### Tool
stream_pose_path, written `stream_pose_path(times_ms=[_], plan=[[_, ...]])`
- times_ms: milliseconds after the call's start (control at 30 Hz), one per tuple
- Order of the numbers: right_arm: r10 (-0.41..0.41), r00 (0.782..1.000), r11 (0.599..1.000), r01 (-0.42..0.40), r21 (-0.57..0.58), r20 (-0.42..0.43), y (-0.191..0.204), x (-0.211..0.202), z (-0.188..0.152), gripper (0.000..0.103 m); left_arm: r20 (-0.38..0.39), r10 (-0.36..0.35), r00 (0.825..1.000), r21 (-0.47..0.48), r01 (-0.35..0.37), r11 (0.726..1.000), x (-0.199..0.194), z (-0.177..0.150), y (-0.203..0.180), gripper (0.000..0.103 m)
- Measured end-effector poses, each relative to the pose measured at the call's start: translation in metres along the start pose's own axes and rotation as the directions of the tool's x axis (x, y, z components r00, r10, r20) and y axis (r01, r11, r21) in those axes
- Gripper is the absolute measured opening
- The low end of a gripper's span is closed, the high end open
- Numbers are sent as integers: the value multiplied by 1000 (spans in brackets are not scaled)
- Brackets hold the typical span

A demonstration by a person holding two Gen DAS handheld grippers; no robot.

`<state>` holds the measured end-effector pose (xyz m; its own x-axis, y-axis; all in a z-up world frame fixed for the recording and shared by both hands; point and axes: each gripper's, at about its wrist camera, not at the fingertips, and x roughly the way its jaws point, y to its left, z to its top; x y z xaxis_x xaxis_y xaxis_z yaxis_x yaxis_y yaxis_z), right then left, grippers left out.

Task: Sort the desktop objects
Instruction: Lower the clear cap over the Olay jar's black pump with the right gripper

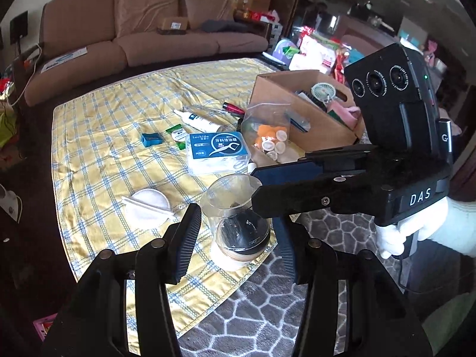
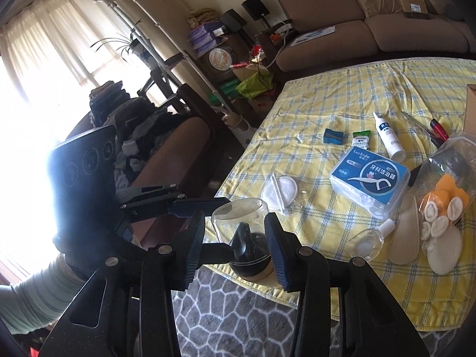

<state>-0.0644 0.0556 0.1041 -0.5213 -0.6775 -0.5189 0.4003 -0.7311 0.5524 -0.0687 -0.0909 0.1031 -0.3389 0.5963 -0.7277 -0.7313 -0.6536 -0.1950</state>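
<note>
Yellow plaid cloth (image 1: 98,148) is covering the surface, with a brown sofa (image 1: 148,29) standing behind it and a grey patterned rug (image 1: 267,312) showing below the near edge. Toward the far right corner a cardboard box (image 1: 312,125) is sitting open, holding a small white fan (image 1: 322,90), something pink and other clutter too jumbled to name. Leaning against the box's front, a clear plastic bag (image 1: 267,131) is holding orange and white rolled pieces. Near the middle a blue-labelled floss-pick box (image 1: 217,151) is lying flat, with a white bottle (image 1: 199,120), a green packet (image 1: 177,134) and a blue sharpener (image 1: 151,139) beyond it and a white round pad (image 1: 148,205) toward the left edge.

At the near edge a clear glass jar (image 1: 238,223) with a dark base is standing upright. The left gripper (image 1: 238,244) is reaching in low from the near side, its fingers spread wide and the jar standing between them, apart from both pads. The right gripper (image 2: 238,238), held in a white-gloved hand (image 1: 422,229), is coming across from the right, its fingers also wide around the jar's lower half; whether they are touching the glass cannot be told.
</note>
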Motion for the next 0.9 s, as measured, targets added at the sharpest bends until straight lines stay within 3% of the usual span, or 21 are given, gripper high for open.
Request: stream_pose_path(times_ms=[267, 533, 633, 733, 900], plan=[[30, 1000, 997, -31, 65, 7, -10, -8, -11, 45, -6, 48, 999, 125, -47, 991, -2, -13, -30, 46], [33, 999, 998, -33, 48, -3, -1, -9, -13, 45, -31, 67, 997, 97, -63, 993, 1, -31, -27, 46], [25, 1000, 999, -25, 36, -6, 3, -10, -11, 45, 1, 29, 1000, 38, -29, 999, -9, -33, -20, 46], [25, 1000, 999, -24, 37, -5, 3, -11, -10, 45, 72, -44, 996, -94, 51, 994, -23, -31, 0, 46], [39, 999, 998, -40, 55, 8, 3, -14, -6, 45, 182, -139, 973, -304, 190, 934, -34, -39, 35, 47]])
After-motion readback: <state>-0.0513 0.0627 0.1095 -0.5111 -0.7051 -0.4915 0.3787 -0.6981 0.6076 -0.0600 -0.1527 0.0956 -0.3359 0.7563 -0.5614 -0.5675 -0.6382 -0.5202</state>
